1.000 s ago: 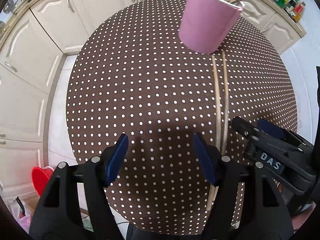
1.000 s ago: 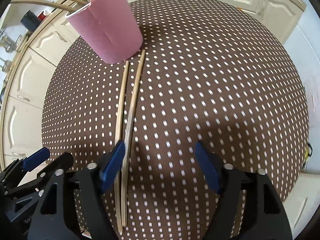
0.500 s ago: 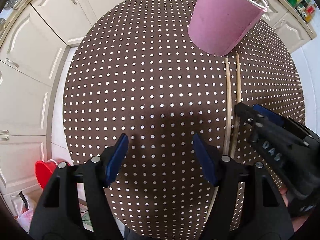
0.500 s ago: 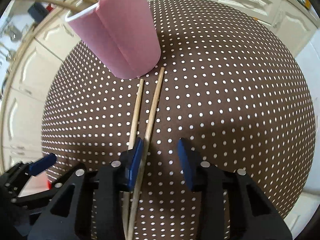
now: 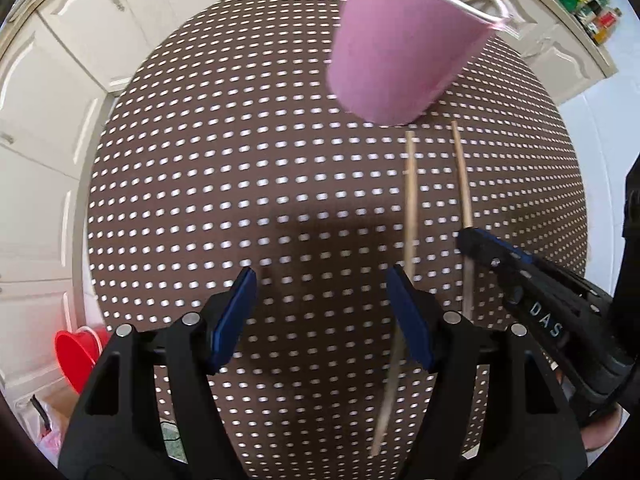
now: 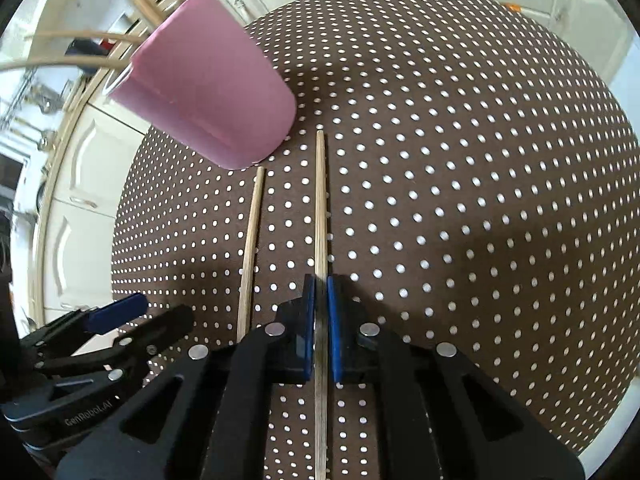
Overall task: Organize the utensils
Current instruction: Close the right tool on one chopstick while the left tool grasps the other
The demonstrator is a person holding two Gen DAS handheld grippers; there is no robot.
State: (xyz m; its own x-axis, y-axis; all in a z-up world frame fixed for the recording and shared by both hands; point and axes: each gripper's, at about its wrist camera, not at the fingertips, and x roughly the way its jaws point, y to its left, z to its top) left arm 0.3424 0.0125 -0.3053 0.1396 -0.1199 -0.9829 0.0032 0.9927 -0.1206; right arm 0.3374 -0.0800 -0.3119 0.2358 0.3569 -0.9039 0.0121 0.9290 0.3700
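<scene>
Covering the table, a dotted cloth [image 6: 460, 160]; right tool [image 6: 320, 316] clamps a chopstick [image 6: 321, 208], left tool [image 5: 320, 316] gapes empty.

You see a dark brown table [image 6: 460, 152] cloth dotted all over with small white spots. The cup [image 6: 212, 100] on it is plain pink; the sticks [image 6: 320, 200] are pale tan wood. Your right gripper [image 6: 319, 320] and left gripper [image 5: 320, 316] are black with blue pads. Cream cabinets [image 5: 60, 92] surround you, and a red bucket [image 5: 78, 354] sits below.
</scene>
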